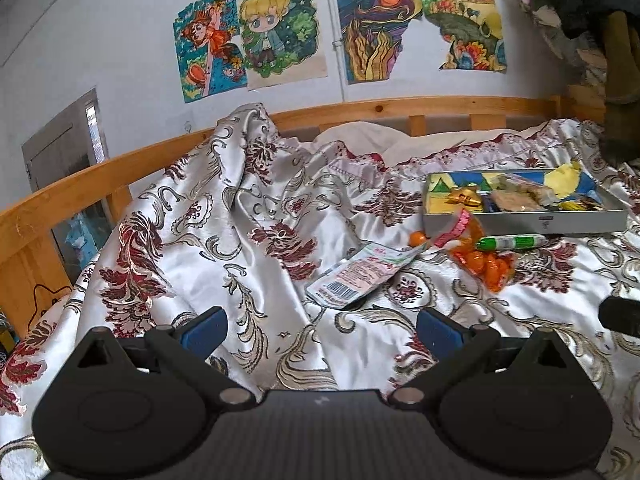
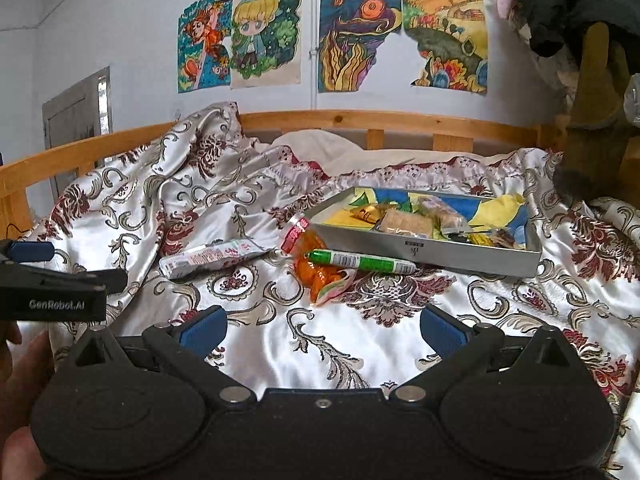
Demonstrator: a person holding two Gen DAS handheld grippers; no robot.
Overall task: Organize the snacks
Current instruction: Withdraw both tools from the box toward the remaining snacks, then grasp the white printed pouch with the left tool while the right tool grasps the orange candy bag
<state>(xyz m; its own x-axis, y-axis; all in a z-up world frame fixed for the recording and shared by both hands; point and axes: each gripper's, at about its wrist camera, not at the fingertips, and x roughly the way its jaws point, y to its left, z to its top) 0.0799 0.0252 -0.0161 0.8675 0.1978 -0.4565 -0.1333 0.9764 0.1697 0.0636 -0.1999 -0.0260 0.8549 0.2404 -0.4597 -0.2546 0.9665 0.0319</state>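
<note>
Hand-held gripper (image 2: 322,330) spread wide; one tray (image 2: 432,255), three loose snacks.

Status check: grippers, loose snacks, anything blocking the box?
Left gripper and right gripper open, empty. White packet, orange bag, green stick loose on bedspread, outside box. Nothing blocking.

Right gripper (image 2: 322,330) gapes above quilt (image 2: 400,344); green stick (image 2: 362,261) touches tray (image 2: 472,254).
</note>
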